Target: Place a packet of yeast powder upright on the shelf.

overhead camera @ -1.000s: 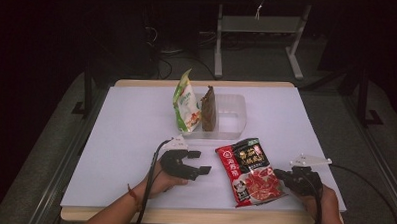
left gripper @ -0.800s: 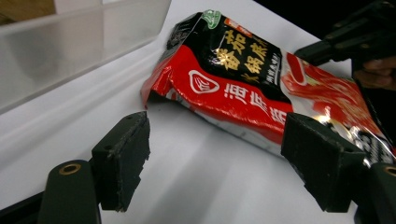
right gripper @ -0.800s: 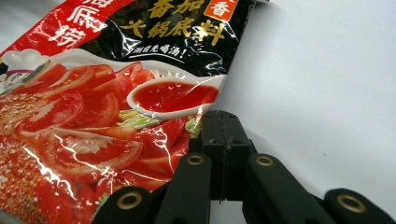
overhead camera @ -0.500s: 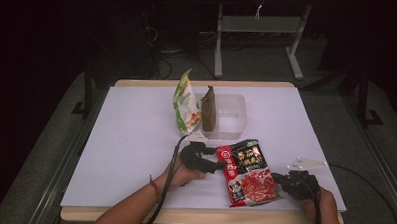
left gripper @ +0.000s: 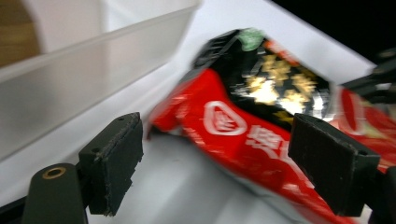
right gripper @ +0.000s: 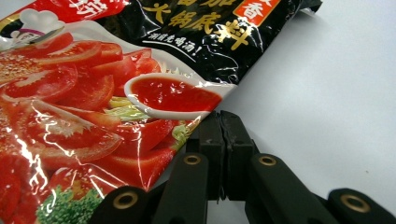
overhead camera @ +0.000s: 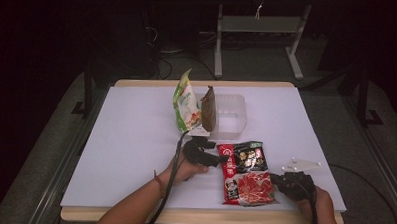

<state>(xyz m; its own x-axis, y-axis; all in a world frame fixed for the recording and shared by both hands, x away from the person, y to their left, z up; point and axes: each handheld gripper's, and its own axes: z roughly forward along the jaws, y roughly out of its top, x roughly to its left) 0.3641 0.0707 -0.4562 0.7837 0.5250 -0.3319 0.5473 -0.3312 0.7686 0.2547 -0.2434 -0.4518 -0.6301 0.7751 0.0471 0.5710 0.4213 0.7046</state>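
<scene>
A red and black food packet lies flat on the white table near its front edge. My left gripper sits at the packet's left end, and its jaws have just been opening. In the left gripper view the packet lies between and just beyond the open left gripper, whose pads do not press on it. My right gripper rests at the packet's right edge. The right gripper is shut, pads together, tips against the edge of the packet; no film shows between them.
A clear plastic tub stands behind the packet at mid-table, close to my left gripper in its own view. A green snack bag and a brown pouch stand upright at the tub's left side. Dark floor and desk legs lie beyond the table.
My left hand has slid right across the table from well left of the packet to its left end. The right hand and the packet have hardly moved.
</scene>
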